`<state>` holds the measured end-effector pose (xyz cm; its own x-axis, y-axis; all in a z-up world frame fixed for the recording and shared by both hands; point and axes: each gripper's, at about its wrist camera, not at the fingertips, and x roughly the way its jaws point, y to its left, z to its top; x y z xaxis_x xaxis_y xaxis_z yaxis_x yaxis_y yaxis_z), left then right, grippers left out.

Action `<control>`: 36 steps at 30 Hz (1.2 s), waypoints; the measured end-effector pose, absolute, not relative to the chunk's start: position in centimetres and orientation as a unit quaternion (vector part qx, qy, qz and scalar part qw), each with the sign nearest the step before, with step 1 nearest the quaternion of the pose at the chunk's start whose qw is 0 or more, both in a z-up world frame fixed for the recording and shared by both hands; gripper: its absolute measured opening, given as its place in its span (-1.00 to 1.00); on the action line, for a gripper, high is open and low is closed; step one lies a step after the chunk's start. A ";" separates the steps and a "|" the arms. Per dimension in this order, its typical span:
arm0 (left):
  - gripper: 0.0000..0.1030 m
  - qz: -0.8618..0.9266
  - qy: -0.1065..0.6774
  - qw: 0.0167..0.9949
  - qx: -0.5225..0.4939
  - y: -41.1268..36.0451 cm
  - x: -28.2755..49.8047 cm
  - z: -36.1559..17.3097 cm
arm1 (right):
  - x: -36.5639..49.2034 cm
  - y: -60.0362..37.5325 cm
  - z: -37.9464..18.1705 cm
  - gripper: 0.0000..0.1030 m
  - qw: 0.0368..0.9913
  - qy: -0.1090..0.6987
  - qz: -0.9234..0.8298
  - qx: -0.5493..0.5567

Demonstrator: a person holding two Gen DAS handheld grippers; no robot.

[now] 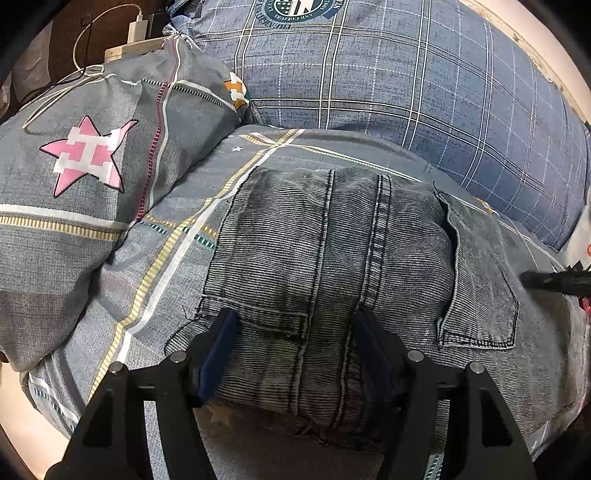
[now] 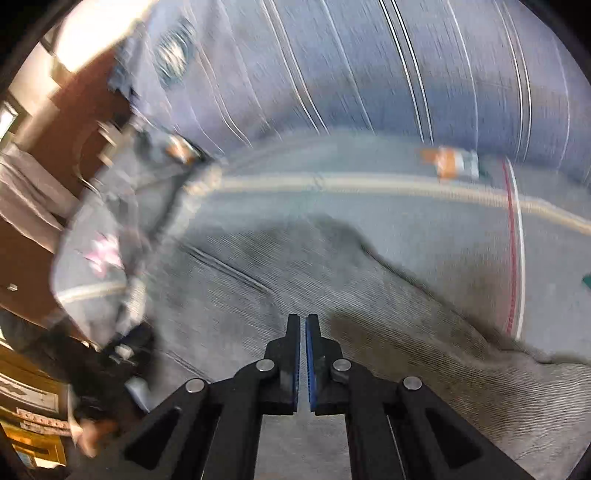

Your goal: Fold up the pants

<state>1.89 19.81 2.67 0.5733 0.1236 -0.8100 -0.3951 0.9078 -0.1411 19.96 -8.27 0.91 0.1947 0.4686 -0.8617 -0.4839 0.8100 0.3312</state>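
Grey-blue denim pants (image 1: 332,240) lie folded into a thick bundle on the bed, seams running away from me, a back pocket (image 1: 480,280) on the right flap. My left gripper (image 1: 295,332) stands open and wide over the near end of the bundle. Its fingertips (image 1: 221,339) rest down on the denim, which spreads out past both fingers. In the blurred right wrist view my right gripper (image 2: 303,321) is shut with nothing between its blue pads, hovering above the same pants (image 2: 369,295). A black tip (image 1: 554,280) pokes in at the right edge of the left wrist view.
The bed sheet (image 1: 166,240) is grey with yellow and white stripes. A pillow with a pink star (image 1: 88,158) lies at left, and a blue plaid quilt (image 1: 406,92) is bunched behind the pants. A charger and cables (image 1: 136,29) sit at the far left.
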 end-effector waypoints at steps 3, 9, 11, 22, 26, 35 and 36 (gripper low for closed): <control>0.34 0.149 0.435 0.876 -0.148 19.6 1.8 2.6 | 22.8 -11.2 -1.8 -0.90 0.788 0.562 0.249 0.042; 0.37 0.156 0.432 0.875 -0.152 19.7 1.7 2.8 | 19.2 -14.8 2.3 -0.86 0.818 0.508 0.258 0.075; 0.36 0.157 0.427 0.875 -0.163 19.9 1.4 3.6 | 18.3 -16.6 1.5 -0.85 0.818 0.522 0.235 0.063; 0.36 -0.001 0.387 0.914 -0.119 11.2 2.2 8.2 | 17.0 -18.8 0.1 -0.76 0.818 0.526 0.232 0.021; 0.36 -0.051 0.417 0.901 -0.107 8.0 2.9 6.7 | 18.9 -21.3 -1.6 -0.76 0.830 0.529 0.166 0.058; 0.36 -0.060 0.451 0.889 -0.060 5.4 3.8 4.1 | 19.4 -23.9 -0.8 -0.54 0.847 0.504 0.151 0.077; 0.36 -0.059 0.448 0.890 -0.062 5.6 3.8 4.2 | 19.2 -23.7 -0.2 -0.53 0.850 0.496 0.157 0.082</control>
<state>3.76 5.59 4.24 0.5914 -0.1598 -0.7904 0.0491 0.9855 -0.1626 19.15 -23.70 -0.16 0.4587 0.3474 -0.8179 -0.1856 0.9376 0.2941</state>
